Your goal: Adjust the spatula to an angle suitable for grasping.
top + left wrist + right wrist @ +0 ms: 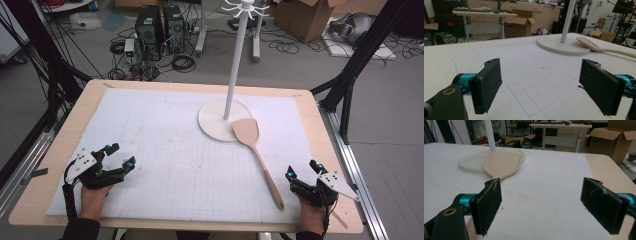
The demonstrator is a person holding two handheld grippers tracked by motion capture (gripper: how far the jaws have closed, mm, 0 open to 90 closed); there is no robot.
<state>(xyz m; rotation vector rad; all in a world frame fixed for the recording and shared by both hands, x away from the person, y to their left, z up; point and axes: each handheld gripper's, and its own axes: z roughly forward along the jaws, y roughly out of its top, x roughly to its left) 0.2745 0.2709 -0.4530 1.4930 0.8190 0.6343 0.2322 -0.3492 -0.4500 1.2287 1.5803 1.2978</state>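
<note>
A pale wooden spatula (256,147) lies on the white gridded mat (165,150), its blade resting on the round base of a white hook stand (235,75), its handle running toward the near right. My left gripper (120,156) rests open at the mat's near left corner, nothing between its jaws. My right gripper (303,169) is open at the near right, just right of the handle's end. In the left gripper view, my gripper (541,87) faces the stand's base (560,46) and the spatula (599,47). In the right gripper view, my gripper (540,203) looks at the spatula blade (502,165).
The mat covers a wooden table (330,150) with bare edges on every side. Behind the table stand computer towers (159,27), loose cables and cardboard boxes (307,17). Black frame legs (350,75) rise beside both back corners.
</note>
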